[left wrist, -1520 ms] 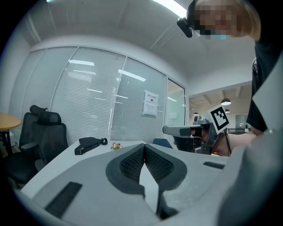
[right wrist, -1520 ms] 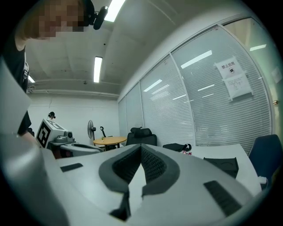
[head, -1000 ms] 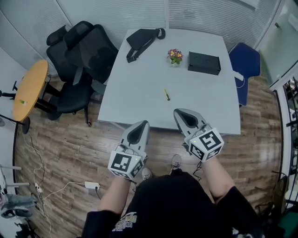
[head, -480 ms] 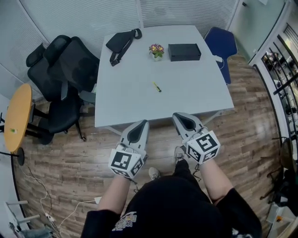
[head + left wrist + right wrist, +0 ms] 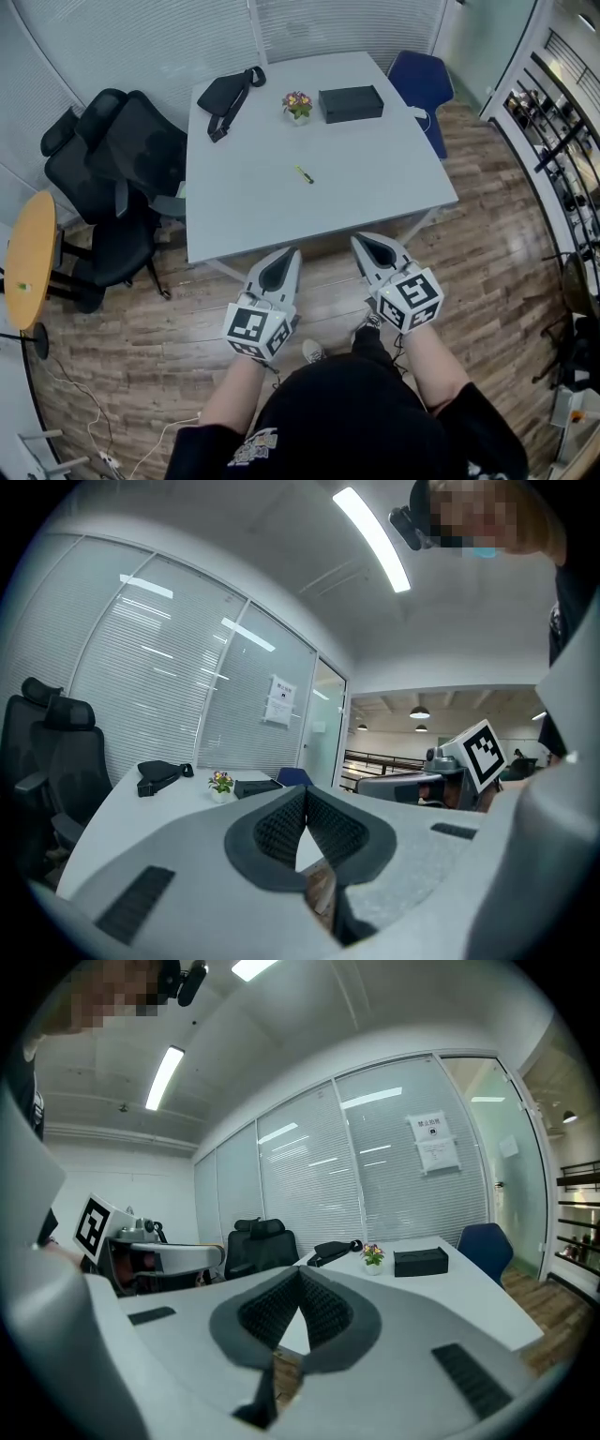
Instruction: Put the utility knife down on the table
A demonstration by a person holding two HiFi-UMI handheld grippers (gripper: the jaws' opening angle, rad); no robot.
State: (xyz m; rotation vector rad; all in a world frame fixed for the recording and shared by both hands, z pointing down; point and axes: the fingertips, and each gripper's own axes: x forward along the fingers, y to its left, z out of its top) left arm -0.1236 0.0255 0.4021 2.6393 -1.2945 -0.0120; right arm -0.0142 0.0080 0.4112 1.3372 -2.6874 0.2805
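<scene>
The utility knife (image 5: 304,175), small and yellow, lies alone on the white table (image 5: 375,187), near its middle. Neither gripper touches it. My left gripper (image 5: 284,255) and right gripper (image 5: 367,242) hang side by side over the wooden floor, just short of the table's near edge. Both are shut, with the dark pads meeting at the tips and nothing between them. The left gripper (image 5: 305,794) looks across the tabletop in its own view, and so does the right gripper (image 5: 300,1274). The knife does not show in either gripper view.
At the table's far end lie a black bag (image 5: 225,94), a small flower pot (image 5: 298,105) and a black box (image 5: 351,103). Black office chairs (image 5: 112,150) stand left of the table, a blue chair (image 5: 422,80) at its far right. A round yellow table (image 5: 28,258) stands at far left.
The head view has swung, so the table now sits further left and up in it. Both grippers hold the same shut pose near the table's edge. The knife has stayed on the table.
</scene>
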